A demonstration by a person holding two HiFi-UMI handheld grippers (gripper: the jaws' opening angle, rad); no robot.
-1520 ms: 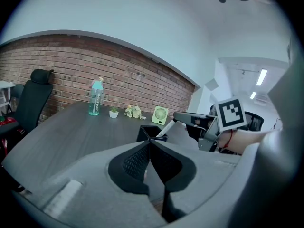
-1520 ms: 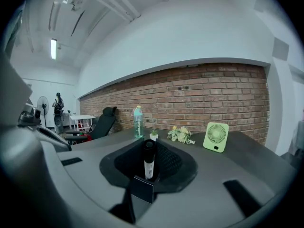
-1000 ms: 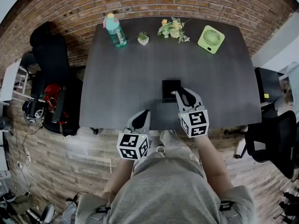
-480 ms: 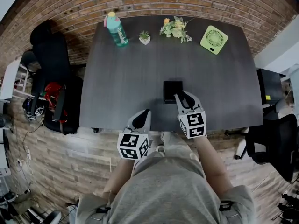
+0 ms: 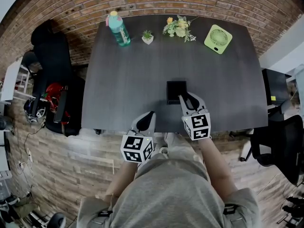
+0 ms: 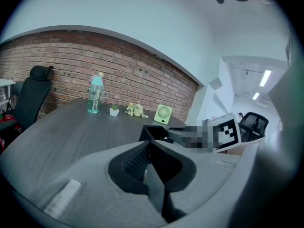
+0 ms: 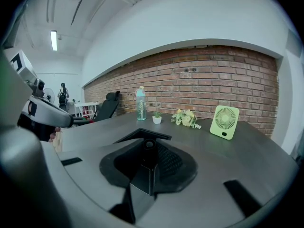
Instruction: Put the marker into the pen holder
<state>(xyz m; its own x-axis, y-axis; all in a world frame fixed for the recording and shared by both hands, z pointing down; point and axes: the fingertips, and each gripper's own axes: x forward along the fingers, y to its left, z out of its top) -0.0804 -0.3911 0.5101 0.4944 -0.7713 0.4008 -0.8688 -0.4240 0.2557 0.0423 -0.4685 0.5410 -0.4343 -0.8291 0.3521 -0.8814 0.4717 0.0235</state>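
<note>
Stood at the near edge of the table [image 5: 133, 80]. Held the left gripper [image 5: 148, 118] just over that edge, left of middle, jaws pressed together with nothing between them. Held the right gripper [image 5: 186, 100] a little farther in, right of middle, jaws part-way apart and clamped on the marker [image 7: 149, 146]. Gripped it as a dark stick lying along the pads, round end pointing away. Aimed that end at the holder [image 5: 176, 91], a black square box standing close to the near edge, about midway along it. Brought the gripper tips to the box's near right corner. Could not tell whether the marker's end sat inside the rim or just above it.

Along the far edge, left to right: a teal bottle [image 5: 117, 30] near the far left corner, a small potted plant [image 5: 147, 37], a bunch of flowers [image 5: 178, 29], a green fan [image 5: 218, 38] toward the far right corner. Beyond that edge, a brick wall [image 5: 156, 1]. Off the left edge, a black chair [image 5: 52, 56] on the wood floor [image 5: 57, 160].
</note>
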